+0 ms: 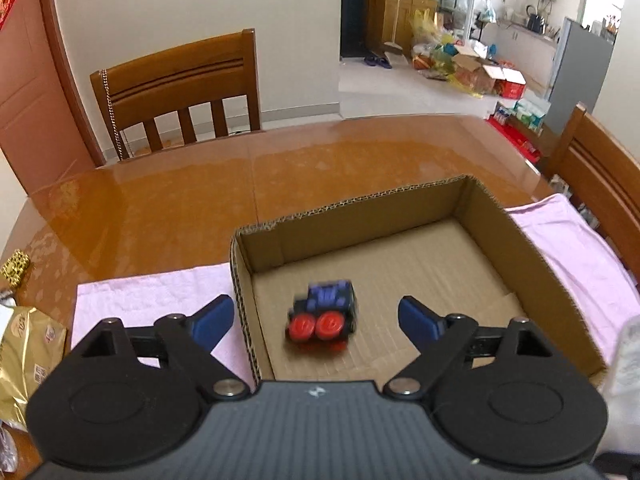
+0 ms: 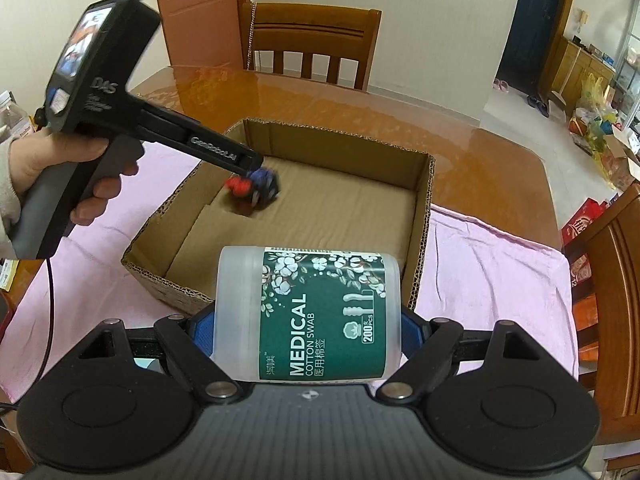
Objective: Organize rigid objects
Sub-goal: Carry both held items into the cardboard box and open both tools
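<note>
A small blue toy with two red round parts (image 1: pixel 322 314) is blurred with motion inside the open cardboard box (image 1: pixel 520 248); I cannot tell whether it rests on the floor. My left gripper (image 1: pixel 316 318) is open wide above the box's near left part, its blue pads (image 1: pixel 212 320) on either side of the toy and apart from it. In the right wrist view the toy (image 2: pixel 254 188) is just below the left gripper's tip (image 2: pixel 248 168). My right gripper (image 2: pixel 308 332) is shut on a translucent cotton swab tub (image 2: pixel 308 312) with a green label, held on its side over the box's near wall (image 2: pixel 168 284).
The box stands on a pink towel (image 2: pixel 492 276) on a glossy wooden table (image 1: pixel 180 200). A gold foil bag (image 1: pixel 24 348) lies at the table's left. Wooden chairs stand behind (image 1: pixel 176 84) and to the right (image 1: pixel 604 176).
</note>
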The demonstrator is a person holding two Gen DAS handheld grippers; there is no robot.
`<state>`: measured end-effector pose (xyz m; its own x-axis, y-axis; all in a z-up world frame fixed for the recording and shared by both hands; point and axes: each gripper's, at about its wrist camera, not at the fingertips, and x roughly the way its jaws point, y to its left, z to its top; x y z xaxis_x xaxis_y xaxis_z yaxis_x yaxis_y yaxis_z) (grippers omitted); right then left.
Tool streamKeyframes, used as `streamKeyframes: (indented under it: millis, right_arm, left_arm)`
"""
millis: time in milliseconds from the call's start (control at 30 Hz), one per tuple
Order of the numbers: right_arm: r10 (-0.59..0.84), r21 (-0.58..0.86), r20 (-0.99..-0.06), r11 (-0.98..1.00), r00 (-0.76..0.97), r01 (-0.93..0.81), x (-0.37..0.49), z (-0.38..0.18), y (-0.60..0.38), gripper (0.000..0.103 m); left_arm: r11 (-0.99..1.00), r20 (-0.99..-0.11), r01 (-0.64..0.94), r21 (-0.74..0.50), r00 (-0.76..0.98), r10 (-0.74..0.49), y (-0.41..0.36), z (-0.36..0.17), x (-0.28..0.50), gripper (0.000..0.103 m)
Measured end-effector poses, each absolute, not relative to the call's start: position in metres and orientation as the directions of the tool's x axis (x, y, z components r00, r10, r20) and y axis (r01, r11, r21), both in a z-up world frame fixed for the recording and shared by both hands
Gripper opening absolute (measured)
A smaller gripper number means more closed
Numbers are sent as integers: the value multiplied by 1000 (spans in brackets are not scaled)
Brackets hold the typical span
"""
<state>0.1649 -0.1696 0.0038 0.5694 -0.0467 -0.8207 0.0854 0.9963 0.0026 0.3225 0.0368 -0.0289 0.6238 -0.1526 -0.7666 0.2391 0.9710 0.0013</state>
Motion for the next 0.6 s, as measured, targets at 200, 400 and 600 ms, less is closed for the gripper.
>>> streamKeyframes:
  millis: [200,400,600]
  right_arm:
    - [-56,-4,-826,996,562,94,173,0,-172,87]
    - [-66,-18,-826,996,559,91,188,-2,-174,87]
    - [-79,-36,-829,995,554,88,211,-5,-178,87]
  left_arm:
    - [974,-728,226,8,669,-149,52,-14,286,100]
    - [986,-708,166,-13,695,-126,76,-4,250,102]
    - [998,-706,63,-23,706,-61,103,-8,210,102]
